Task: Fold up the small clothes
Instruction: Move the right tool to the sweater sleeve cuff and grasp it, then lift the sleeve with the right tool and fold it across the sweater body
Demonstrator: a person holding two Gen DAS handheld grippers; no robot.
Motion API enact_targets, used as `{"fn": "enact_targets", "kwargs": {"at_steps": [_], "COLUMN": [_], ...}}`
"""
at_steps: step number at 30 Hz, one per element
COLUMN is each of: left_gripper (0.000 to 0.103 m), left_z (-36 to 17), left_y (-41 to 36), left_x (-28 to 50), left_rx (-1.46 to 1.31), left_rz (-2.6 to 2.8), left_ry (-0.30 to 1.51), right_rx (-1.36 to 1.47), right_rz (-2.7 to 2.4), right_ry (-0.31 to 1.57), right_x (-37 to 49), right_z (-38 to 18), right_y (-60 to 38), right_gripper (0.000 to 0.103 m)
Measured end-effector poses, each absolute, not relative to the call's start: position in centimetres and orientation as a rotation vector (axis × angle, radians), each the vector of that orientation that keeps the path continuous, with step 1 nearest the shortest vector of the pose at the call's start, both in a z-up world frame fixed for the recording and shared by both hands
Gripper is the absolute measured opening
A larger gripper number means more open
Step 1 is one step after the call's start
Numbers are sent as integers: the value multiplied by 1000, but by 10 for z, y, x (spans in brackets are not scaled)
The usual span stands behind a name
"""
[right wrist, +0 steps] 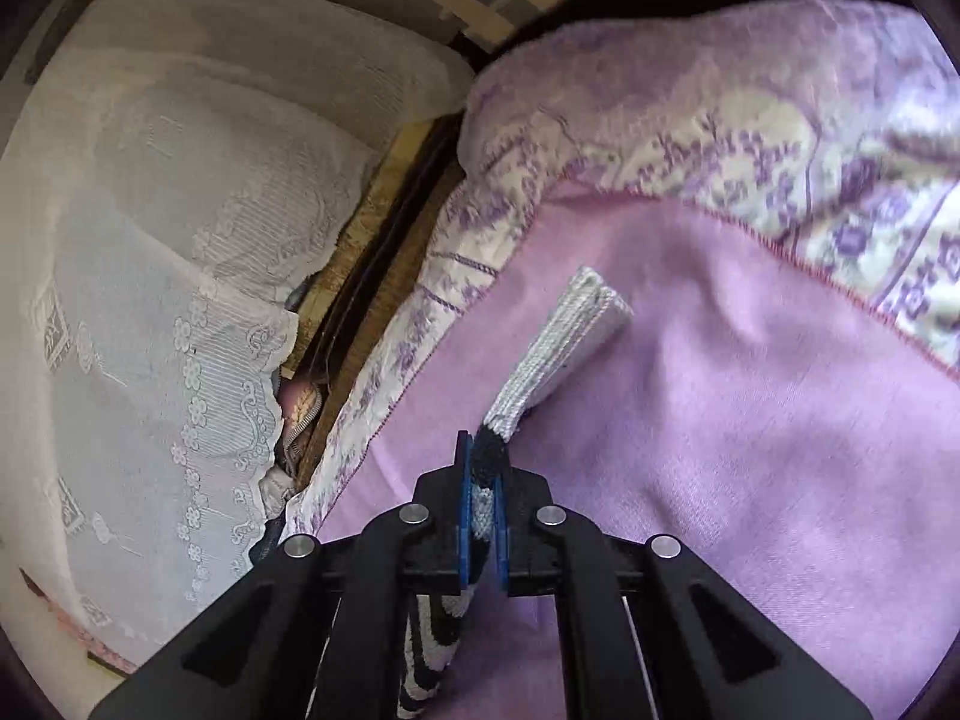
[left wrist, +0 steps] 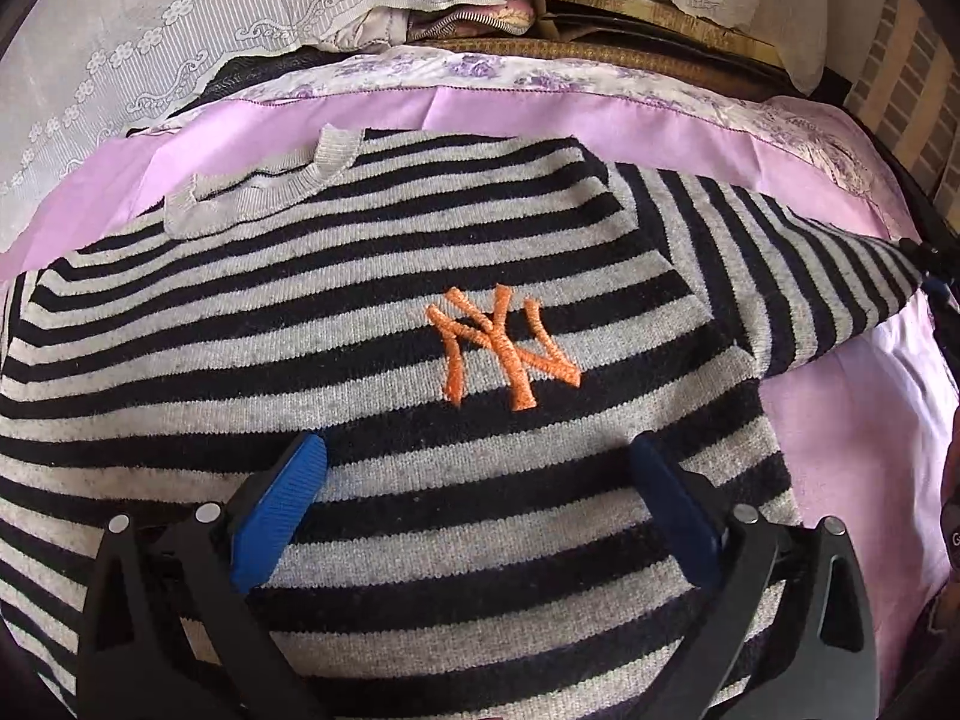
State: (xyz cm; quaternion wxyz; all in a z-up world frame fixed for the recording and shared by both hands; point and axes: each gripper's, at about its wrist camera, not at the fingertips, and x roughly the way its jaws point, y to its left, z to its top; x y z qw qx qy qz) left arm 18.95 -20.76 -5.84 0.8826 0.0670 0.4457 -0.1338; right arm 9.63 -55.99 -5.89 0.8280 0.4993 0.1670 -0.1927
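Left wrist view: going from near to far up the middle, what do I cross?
Left gripper, open → orange NY logo on the striped sweater → grey collar → pink sheet → floral border → white lace cloth.

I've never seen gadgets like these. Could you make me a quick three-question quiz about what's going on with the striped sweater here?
1. True or false: the left gripper is clamped on the sweater.
2. What does the right gripper pinch? A) the lace cloth B) the sweater's sleeve, near its grey cuff C) nothing
3. Fill in: the sweater lies on a ___ sheet.

Key
1. False: its blue fingers stand wide apart over the striped knit.
2. B: the pads press on the striped sleeve, and the cuff sticks out beyond them.
3. Pink: the sheet shows around the sweater.
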Motion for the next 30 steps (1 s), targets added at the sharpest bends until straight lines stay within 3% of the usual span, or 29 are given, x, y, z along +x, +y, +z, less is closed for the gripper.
{"fn": "enact_targets", "kwargs": {"at_steps": [4,5,8,9,13,23,30], "left_gripper": [99,99,99,99,99,99,99], "left_z": [-61,-62,-62,-62,-63,-63,-59], "left_y": [-211,-210,-208,-208,-209,-209,-203], "left_x": [187,188,190,190,189,189,188], "left_rx": [163,158,152,154,158,163,130], "left_rz": [-270,-274,-279,-278,-276,-274,-297], "left_ry": [921,923,925,924,923,922,916], "right_rx": [1099,1140,1184,1199,1289,1343,1216], "right_rz": [-507,-476,-432,-431,-422,-427,-413], "right_ry": [539,499,462,437,392,335,306], "right_x": [104,99,91,88,86,89,85], "right_z": [-103,-108,-100,-101,-106,-121,-85], "right_y": [-570,-574,-576,-577,-586,-612,-593], "right_gripper": [4,6,31,32,31,9,8]}}
